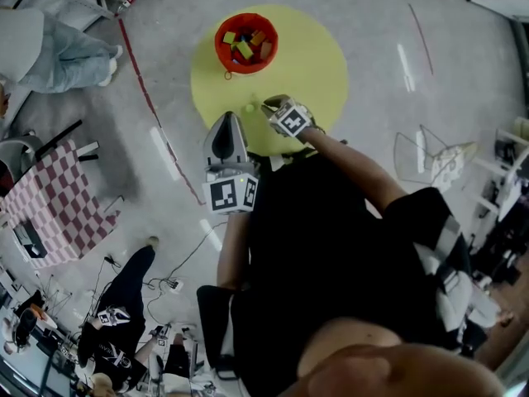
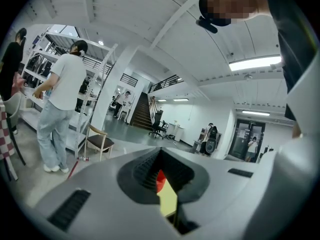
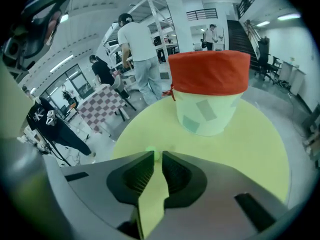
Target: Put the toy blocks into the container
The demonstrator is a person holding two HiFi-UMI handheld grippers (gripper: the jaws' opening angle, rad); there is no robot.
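Head view first: the round yellow table [image 1: 322,64] takes up the middle of the floor, and I'm looking down past the operator's dark sleeves at it. Off to the left there's a red-and-white checkered cloth [image 1: 62,197].

Toward the far side of the table stands the container [image 1: 221,54], pale-sided with a red rim. Several toy blocks [image 1: 245,48] already lie inside it, yellow, green and reddish ones among them. In the right gripper view the container [image 3: 209,74] stands upright straight ahead, well apart from the jaws.

The left gripper [image 1: 229,118] hangs over the near edge of the table. In its own view its jaws [image 2: 161,156] are drawn to a thin slit with nothing between them; only a sliver of yellow and red shows through.

The right gripper [image 1: 269,106] tilts steeply down at the tabletop, between the container and the near edge. Its jaws [image 3: 156,156] are nearly together too.

One small green block [image 1: 250,106] sits on the table right at those tips. In the right gripper view the block [image 3: 149,154] peeks out by the left tip. From here I can't say whether the pads actually touch it.
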